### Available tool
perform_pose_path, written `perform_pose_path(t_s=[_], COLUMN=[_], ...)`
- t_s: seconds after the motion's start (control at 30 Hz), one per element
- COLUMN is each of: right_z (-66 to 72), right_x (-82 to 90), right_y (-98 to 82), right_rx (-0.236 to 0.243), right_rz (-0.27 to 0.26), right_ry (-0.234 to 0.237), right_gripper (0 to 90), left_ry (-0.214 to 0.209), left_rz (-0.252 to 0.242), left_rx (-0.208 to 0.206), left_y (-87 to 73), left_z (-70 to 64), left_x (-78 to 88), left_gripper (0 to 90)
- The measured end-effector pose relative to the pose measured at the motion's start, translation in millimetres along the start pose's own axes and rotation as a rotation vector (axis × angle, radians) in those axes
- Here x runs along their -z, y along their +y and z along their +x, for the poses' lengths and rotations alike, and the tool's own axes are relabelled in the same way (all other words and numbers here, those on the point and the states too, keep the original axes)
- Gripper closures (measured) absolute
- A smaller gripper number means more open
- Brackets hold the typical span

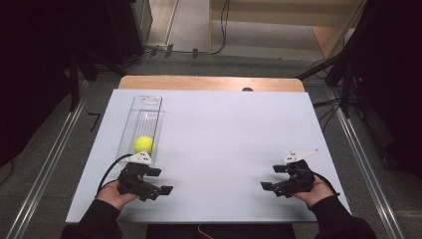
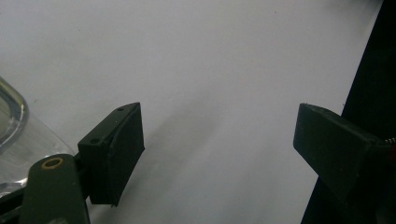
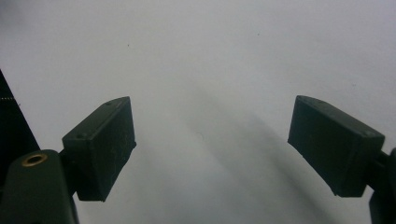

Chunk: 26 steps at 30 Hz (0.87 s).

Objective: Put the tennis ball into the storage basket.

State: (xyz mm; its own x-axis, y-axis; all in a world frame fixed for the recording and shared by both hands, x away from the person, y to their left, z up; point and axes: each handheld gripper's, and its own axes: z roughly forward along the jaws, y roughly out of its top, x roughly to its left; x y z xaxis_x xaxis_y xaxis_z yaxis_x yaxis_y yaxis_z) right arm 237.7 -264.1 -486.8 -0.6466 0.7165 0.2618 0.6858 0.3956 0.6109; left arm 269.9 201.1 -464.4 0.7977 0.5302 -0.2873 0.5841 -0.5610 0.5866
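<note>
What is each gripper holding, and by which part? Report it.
Nothing is held. The left gripper and right gripper both have their fingers spread open over the bare white table.

The white worktop [image 1: 224,144] lies bare across its middle and right, so the right hand-held gripper [image 1: 272,177], jaws spread wide near the front right edge, has open surface ahead of it and to its left. The 1 obstacle is a long clear tray [image 1: 142,124] on the left side, running from the far edge toward the person, with a yellow ball [image 1: 143,144] in its near part. The left hand-held gripper [image 1: 161,180], jaws also apart, sits just beside the tray's near end, whose clear corner [image 2: 11,121] shows at the left of the left gripper view, with bare worktop ahead between the jaws.
</note>
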Motion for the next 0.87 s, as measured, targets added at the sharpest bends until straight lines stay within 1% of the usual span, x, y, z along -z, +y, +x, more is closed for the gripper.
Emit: perform_pose_path(t_s=[0.77, 0.87], right_z=[0.0, -0.1], right_x=[0.2, 0.2], right_y=[-0.1, -0.1], right_rx=[-0.001, -0.001], right_rz=[-0.004, -0.004], right_ry=[0.000, 0.000], right_gripper=[12.9, 12.9], left_ry=[-0.003, -0.011], left_rz=[0.007, 0.005], left_rx=[-0.001, 0.002], left_y=[0.0, 0.1], left_z=[0.2, 0.2], left_x=[0.3, 0.2], left_gripper=[17.1, 17.1])
